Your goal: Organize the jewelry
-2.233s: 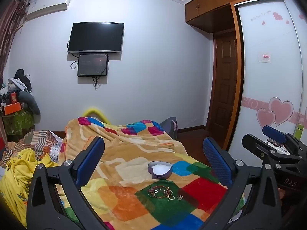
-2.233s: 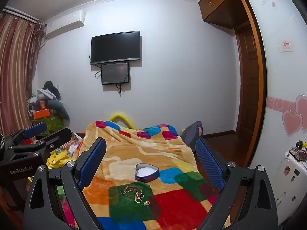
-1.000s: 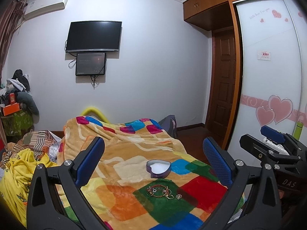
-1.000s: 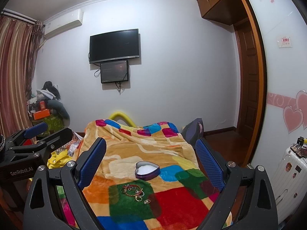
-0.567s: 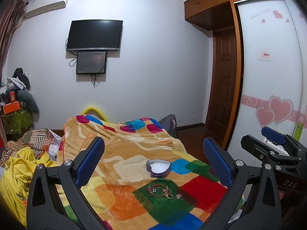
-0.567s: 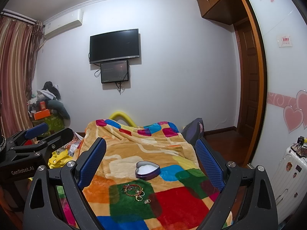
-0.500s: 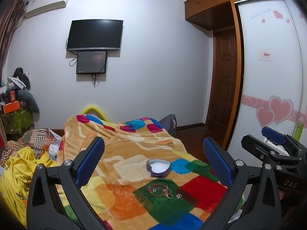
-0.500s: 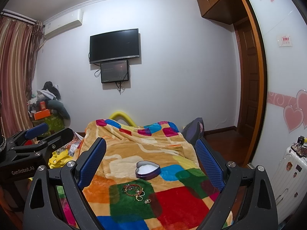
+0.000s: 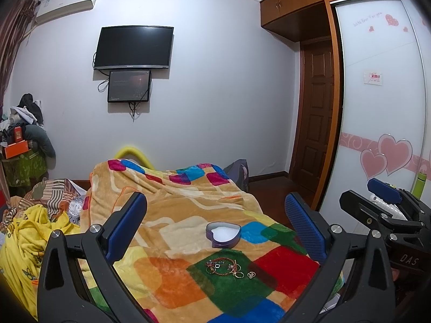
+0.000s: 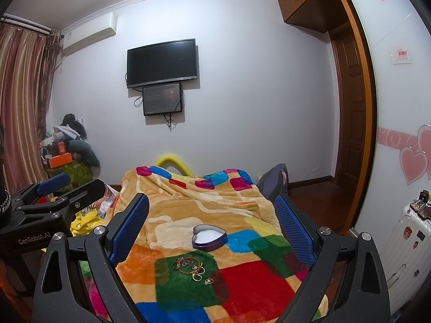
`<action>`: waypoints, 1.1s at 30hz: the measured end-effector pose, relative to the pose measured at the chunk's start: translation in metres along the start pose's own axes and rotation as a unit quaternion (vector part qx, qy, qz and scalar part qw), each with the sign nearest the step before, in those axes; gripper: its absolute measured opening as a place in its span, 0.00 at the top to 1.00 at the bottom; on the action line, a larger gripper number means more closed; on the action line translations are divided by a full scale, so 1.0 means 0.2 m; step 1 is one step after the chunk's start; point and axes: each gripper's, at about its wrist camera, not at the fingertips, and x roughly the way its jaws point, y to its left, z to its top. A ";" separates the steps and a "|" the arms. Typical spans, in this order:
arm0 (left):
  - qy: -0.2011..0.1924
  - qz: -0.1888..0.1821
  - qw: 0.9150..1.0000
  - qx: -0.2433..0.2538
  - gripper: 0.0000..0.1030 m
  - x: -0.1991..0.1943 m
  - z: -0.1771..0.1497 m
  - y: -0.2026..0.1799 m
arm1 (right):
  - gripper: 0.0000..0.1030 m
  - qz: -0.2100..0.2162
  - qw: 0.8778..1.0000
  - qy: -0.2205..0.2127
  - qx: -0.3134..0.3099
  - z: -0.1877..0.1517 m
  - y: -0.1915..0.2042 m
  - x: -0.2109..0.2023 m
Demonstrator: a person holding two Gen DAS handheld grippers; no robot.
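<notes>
A small pile of jewelry, bracelets and rings, lies on a green patch of the colourful blanket; it also shows in the right wrist view. Just beyond it stands an open purple heart-shaped box with a white lining, also in the right wrist view. My left gripper is open and empty, held above and short of the jewelry. My right gripper is open and empty, at about the same distance. Each gripper shows at the side of the other's view.
The blanket covers a bed that runs toward a white wall with a TV. Yellow clothes lie heaped at the left. A wardrobe with heart stickers and a white suitcase stand at the right.
Both views have shifted only slightly; the grippers stay open and hover in about the same place. The jewelry and the box have not moved.
</notes>
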 end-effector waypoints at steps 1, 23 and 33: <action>0.000 0.000 1.000 0.000 0.00 0.00 0.00 0.00 | 0.10 0.001 1.000 0.001 0.000 0.00 0.00 0.01; 0.041 0.005 0.999 -0.009 0.00 0.17 -0.07 0.07 | 0.10 -0.012 0.999 0.044 0.006 -0.07 -0.07 0.14; 0.158 0.035 0.987 -0.010 0.00 0.54 -0.31 0.21 | 0.10 -0.037 0.987 0.158 -0.003 -0.32 -0.19 0.42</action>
